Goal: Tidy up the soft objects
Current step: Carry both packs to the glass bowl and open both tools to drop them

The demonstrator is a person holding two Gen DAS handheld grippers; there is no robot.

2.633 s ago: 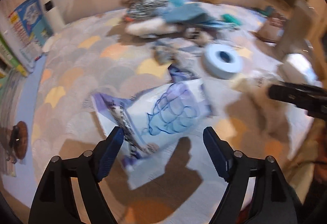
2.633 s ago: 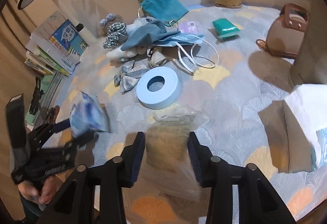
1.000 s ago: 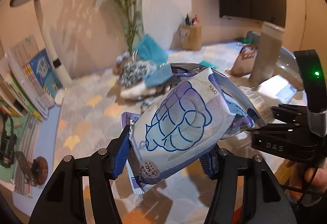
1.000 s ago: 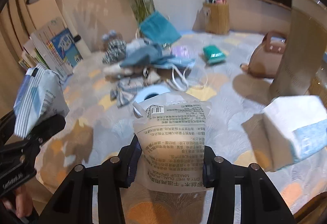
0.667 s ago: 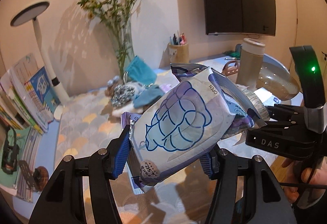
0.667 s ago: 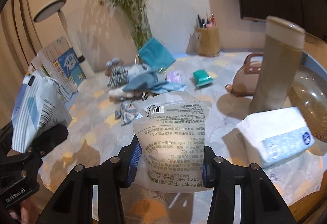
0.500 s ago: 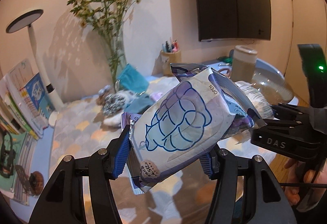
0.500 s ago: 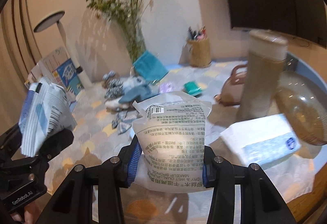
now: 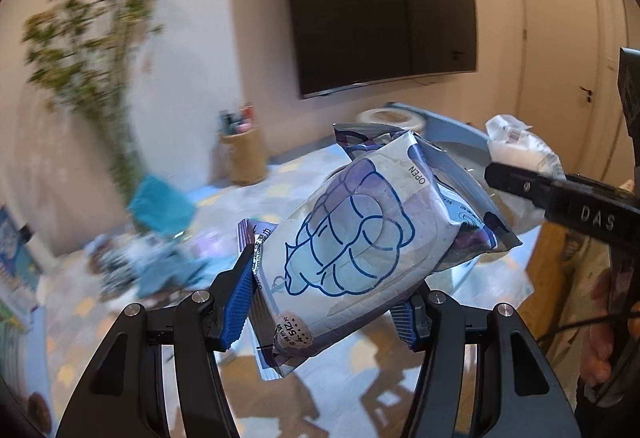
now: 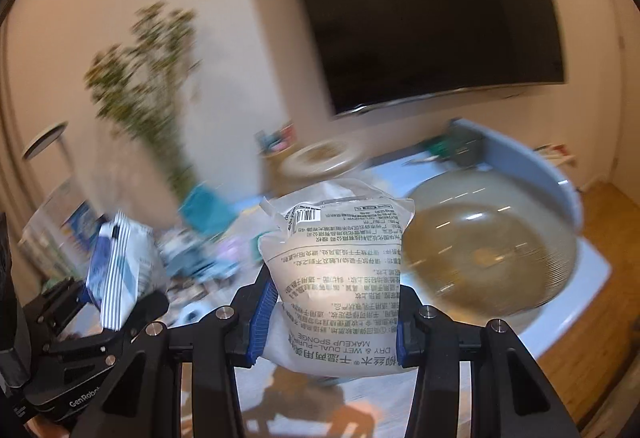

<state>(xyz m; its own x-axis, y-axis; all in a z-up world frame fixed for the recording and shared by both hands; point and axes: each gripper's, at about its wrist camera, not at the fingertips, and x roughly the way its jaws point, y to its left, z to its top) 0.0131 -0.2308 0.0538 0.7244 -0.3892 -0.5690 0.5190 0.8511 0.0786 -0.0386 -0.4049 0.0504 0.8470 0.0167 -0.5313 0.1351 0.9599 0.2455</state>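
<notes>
My left gripper [image 9: 324, 302] is shut on a white and purple wipes pack [image 9: 360, 246] with a blue drawing, held up above the table. A clear makeup sponge bag [image 10: 340, 278] with printed text sits upright between the blue pads of my right gripper [image 10: 328, 322], which is shut on it. In the left wrist view the right gripper [image 9: 560, 194] shows at the right edge with the sponge bag [image 9: 520, 150]. The right wrist view has the left gripper [image 10: 100, 310] low at the left with the wipes pack [image 10: 120, 270]. Blurred soft cloth items [image 9: 160, 258] lie on the table behind.
A clear domed bowl [image 10: 488, 246] stands on the table at the right. A pen holder [image 9: 242, 154], a teal pouch [image 9: 160, 206], a vase of dried flowers [image 9: 104, 50] and a tall lidded jar [image 10: 320, 154] stand at the back. A dark wall screen [image 9: 380, 6] hangs above.
Both grippers have risen with their packs and swung rightward; the table has sunk in view, and the wall screen and domed bowl have come into sight. The grips are unchanged.
</notes>
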